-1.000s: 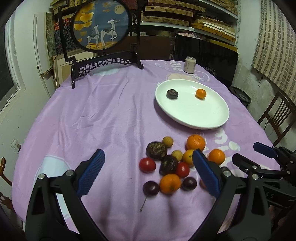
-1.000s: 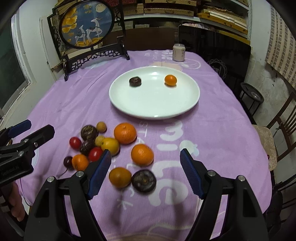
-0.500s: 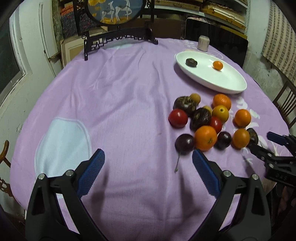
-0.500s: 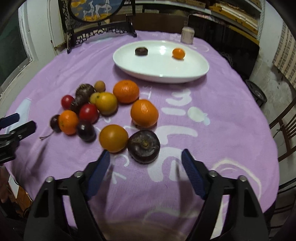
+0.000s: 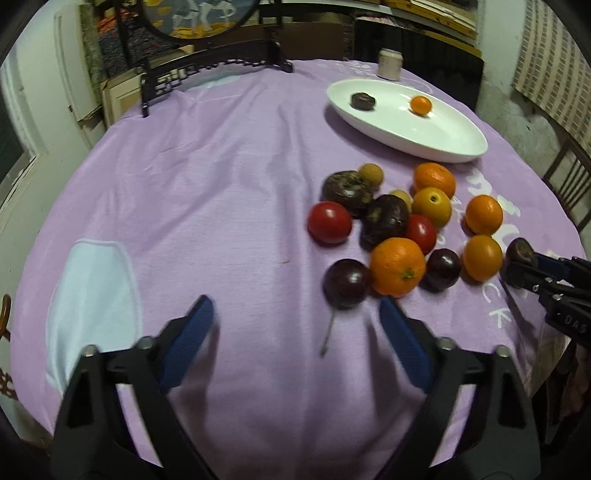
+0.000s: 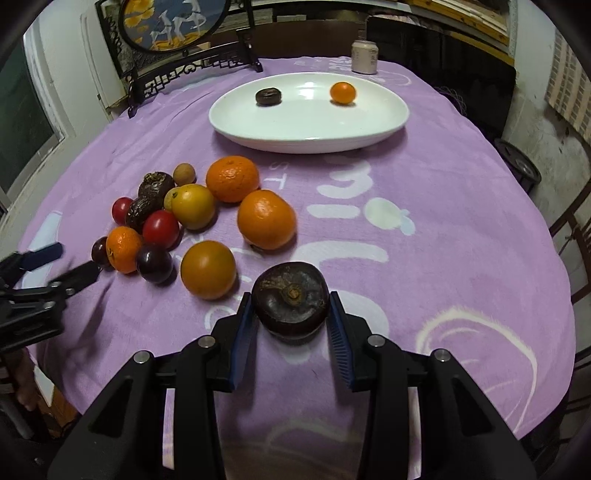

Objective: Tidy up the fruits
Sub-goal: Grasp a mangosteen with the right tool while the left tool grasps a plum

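Found the right gripper (image 6: 290, 297) clamped on a dark, wrinkled round fruit (image 6: 291, 306) down on the purple cloth (image 6: 461, 221), blue pads pressed against both of its sides after closing in just now. Saw this fruit nearest the camera, stem scar facing up, just beside a deep orange fruit (image 6: 208, 269) on its left and apart from the rest of the heap.

Found the left gripper (image 5: 294, 301) released, jaws drawn partly in just now yet gripping nothing, only bare cloth and the thin stem tip of a dark plum (image 5: 347, 282) between the pads. Placed the plum itself just beyond the fingertips, touching a large orange (image 5: 397, 266) on its right.

Counted the other loose fruits (image 5: 388, 221) huddled together on the cloth: oranges, two red ones, several dark purple ones, a couple of small yellowish ones. Spotted the white plate (image 6: 258, 136) farther back, carrying only a small orange (image 6: 342, 92) and a small dark fruit (image 6: 268, 96), well apart from each other. Noticed a pale can (image 6: 364, 57) behind the plate and a round painted screen (image 6: 173, 22) in a black carved stand at the far edge of the table
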A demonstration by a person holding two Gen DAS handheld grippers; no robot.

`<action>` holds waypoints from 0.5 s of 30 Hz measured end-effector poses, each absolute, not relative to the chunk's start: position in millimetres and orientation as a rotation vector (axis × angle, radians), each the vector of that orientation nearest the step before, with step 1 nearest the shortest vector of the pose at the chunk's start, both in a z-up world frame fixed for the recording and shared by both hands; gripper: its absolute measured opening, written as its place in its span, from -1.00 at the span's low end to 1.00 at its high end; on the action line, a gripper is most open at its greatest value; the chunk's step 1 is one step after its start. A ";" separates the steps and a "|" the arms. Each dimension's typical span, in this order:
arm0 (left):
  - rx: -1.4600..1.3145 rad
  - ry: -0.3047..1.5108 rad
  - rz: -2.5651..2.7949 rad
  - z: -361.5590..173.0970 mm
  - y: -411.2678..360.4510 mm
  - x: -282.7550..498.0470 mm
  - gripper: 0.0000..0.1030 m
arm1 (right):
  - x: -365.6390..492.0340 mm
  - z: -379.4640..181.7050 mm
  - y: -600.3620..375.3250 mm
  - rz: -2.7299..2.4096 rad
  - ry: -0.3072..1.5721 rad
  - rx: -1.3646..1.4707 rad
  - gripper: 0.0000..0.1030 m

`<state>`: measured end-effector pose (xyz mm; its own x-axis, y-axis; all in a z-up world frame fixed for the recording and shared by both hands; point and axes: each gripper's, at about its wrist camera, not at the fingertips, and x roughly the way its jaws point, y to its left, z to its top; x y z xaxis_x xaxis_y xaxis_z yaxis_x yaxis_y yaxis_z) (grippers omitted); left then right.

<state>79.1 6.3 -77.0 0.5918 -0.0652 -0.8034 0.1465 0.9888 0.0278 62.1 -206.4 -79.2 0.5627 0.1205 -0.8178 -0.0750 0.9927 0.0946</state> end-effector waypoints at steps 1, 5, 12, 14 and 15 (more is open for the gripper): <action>0.099 0.945 -0.141 -79.5 2.9 81.6 0.36 | 61.0 -78.4 -208.6 0.116 0.967 0.061 -0.22; 0.092 0.968 -0.179 -88.0 -5.1 94.4 0.04 | 58.3 -75.7 -210.9 0.113 0.959 0.073 -0.22; 0.047 0.937 -0.206 -81.2 -1.1 103.4 -0.41 | 56.2 -73.2 -209.2 0.122 0.951 0.075 -0.22; 0.029 0.923 -0.211 -74.2 3.2 97.1 -0.41 | 56.2 -71.6 -209.7 0.124 0.945 0.077 -0.22; 0.021 0.912 -0.211 -69.2 5.5 93.2 -0.41 | 56.2 -70.3 -209.1 0.126 0.942 0.078 -0.22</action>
